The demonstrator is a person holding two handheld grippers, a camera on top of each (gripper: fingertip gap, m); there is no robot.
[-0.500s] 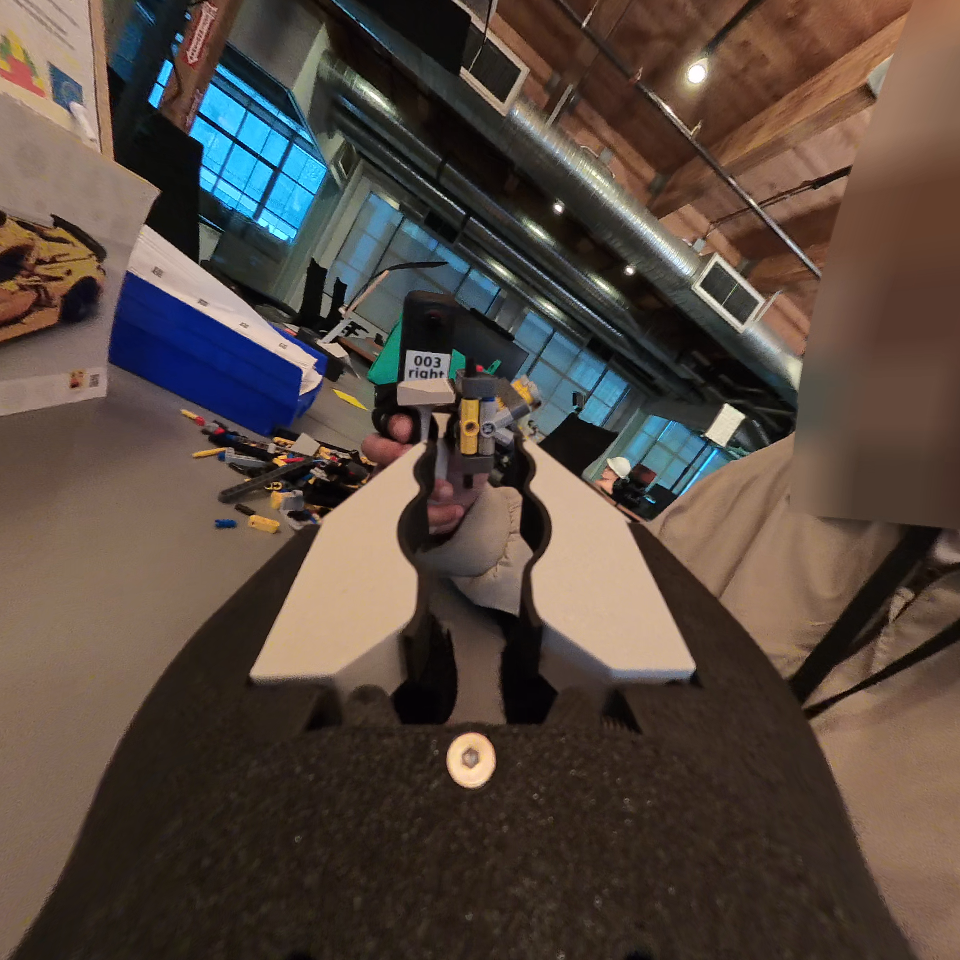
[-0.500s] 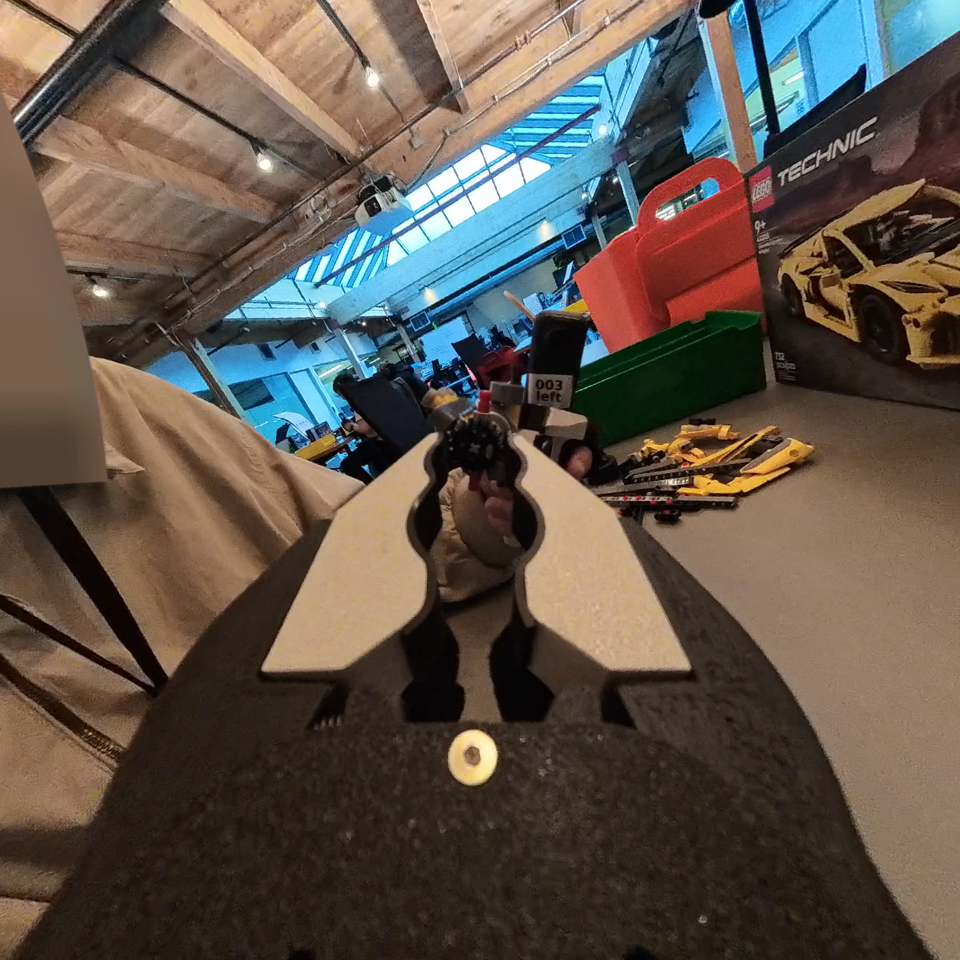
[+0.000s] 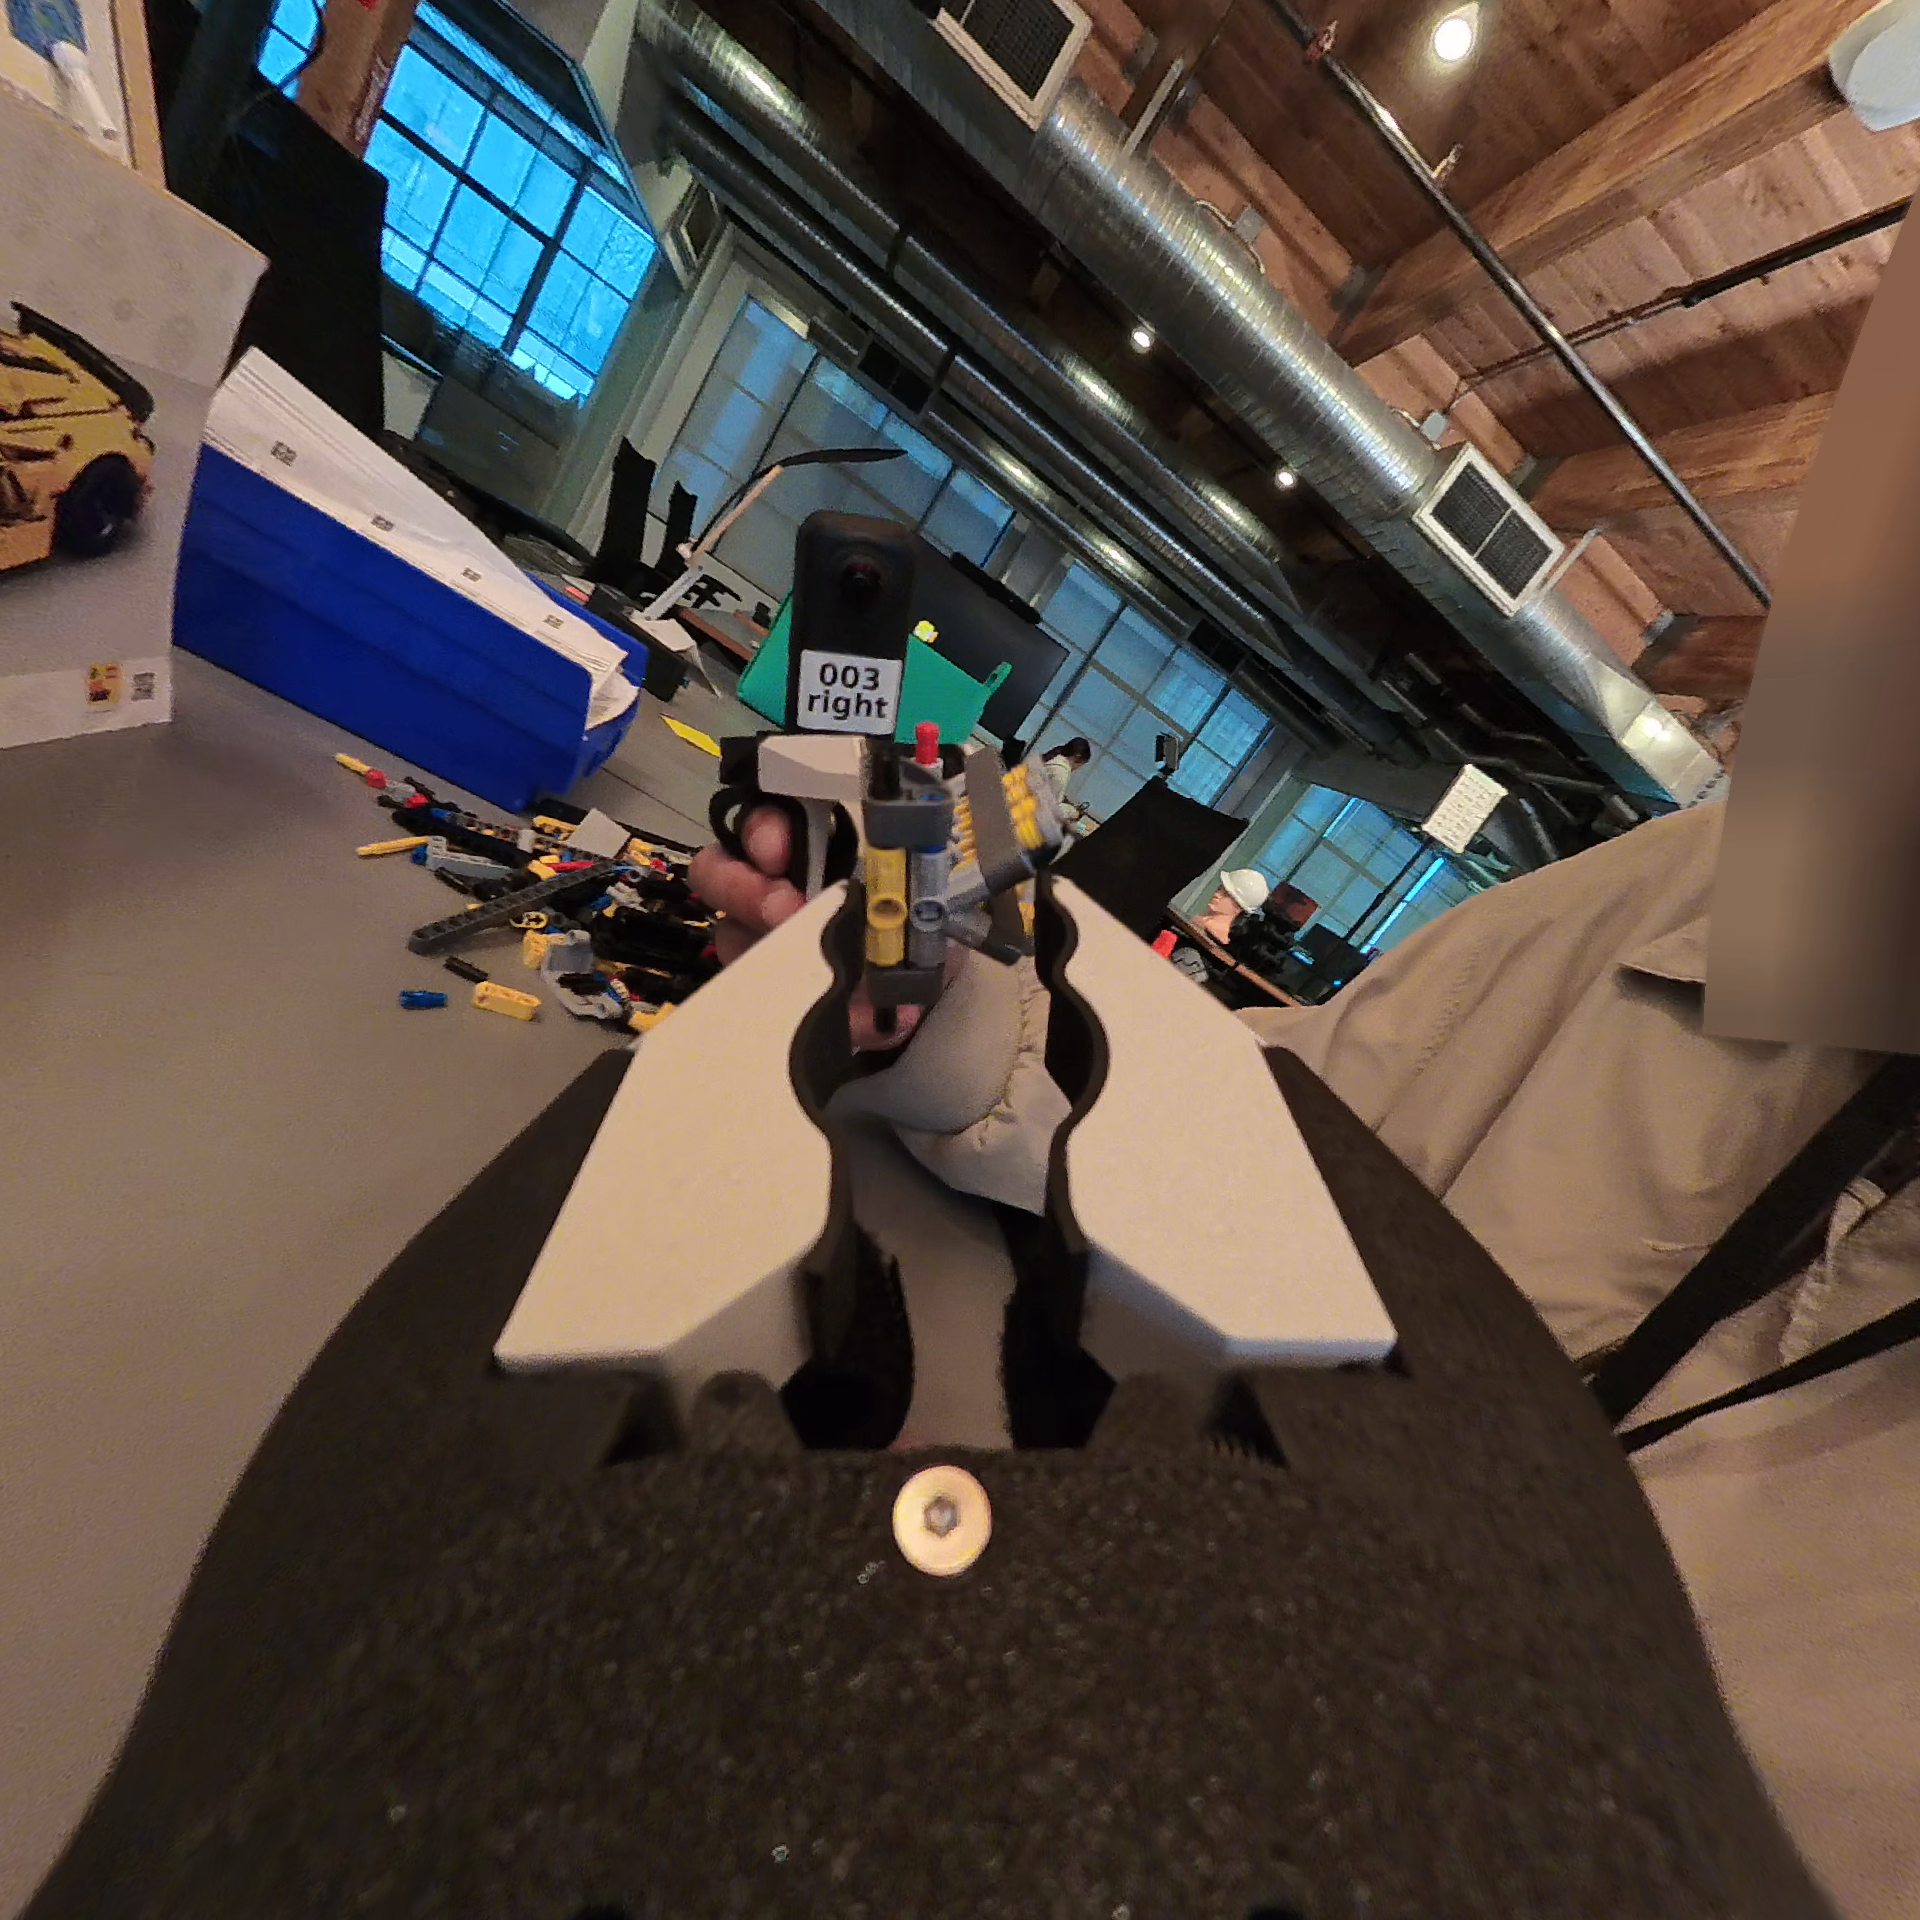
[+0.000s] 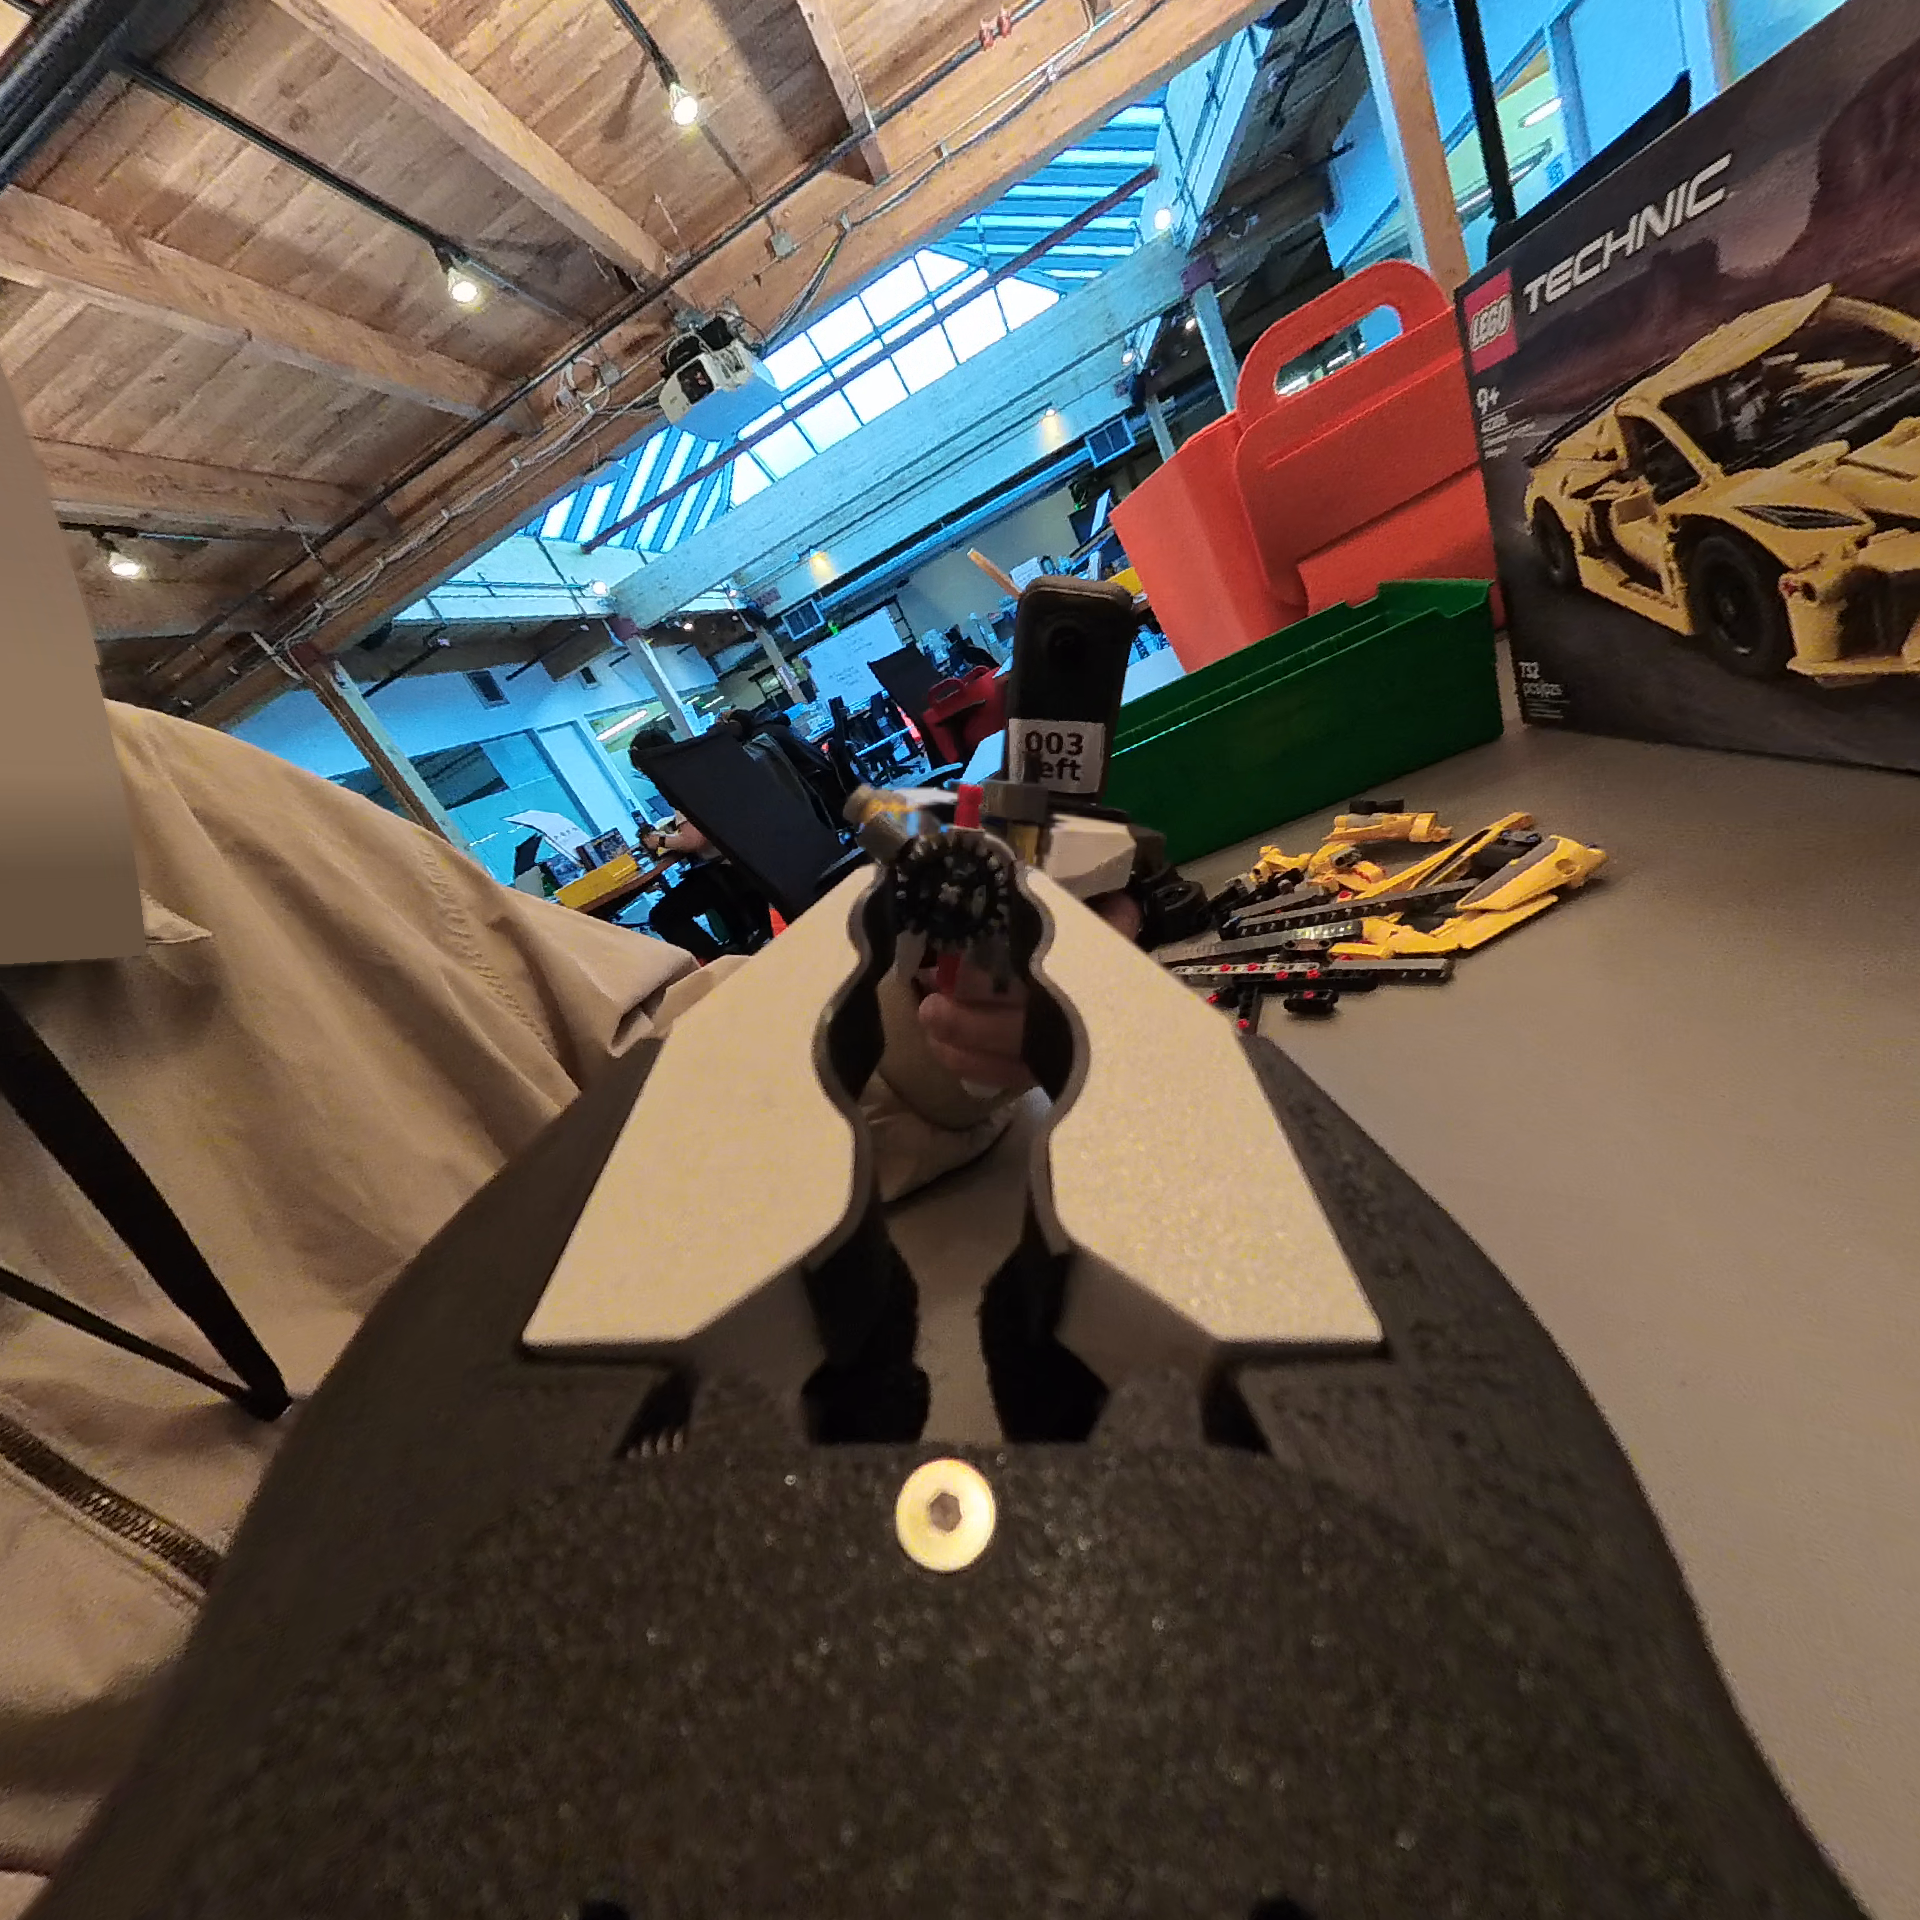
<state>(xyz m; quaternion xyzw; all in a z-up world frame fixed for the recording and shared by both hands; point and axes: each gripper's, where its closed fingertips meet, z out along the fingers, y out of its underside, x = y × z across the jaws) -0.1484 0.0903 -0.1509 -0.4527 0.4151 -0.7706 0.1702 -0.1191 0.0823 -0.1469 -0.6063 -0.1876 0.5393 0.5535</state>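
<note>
Left gripper: pale grey fingers closed on a small grey-and-yellow plastic brick assembly, held at the tips, raised well above the grey tabletop. A red pin stands up from its top.

Right gripper: fingers closed on the same assembly from the opposite side, pinching at a black toothed gear on its end. The two grippers face each other tip to tip, each showing in the other's view with its black camera above.

Surroundings, left wrist view: a scatter of loose black, yellow and blue bricks on the table, a blue bin behind it. Right wrist view: yellow and black panels and beams lying near a green tray, an orange carry case, a printed box with a yellow car.

Handling, judged: the assembly looks light, rigid, smooth plastic, press-fit, so joints may pop apart under twist or heavy squeeze. The gear likely turns on its axle, making it a poor fixed hold. The grey beam body offers flatter faces; best to grip there, across the beam.
</note>
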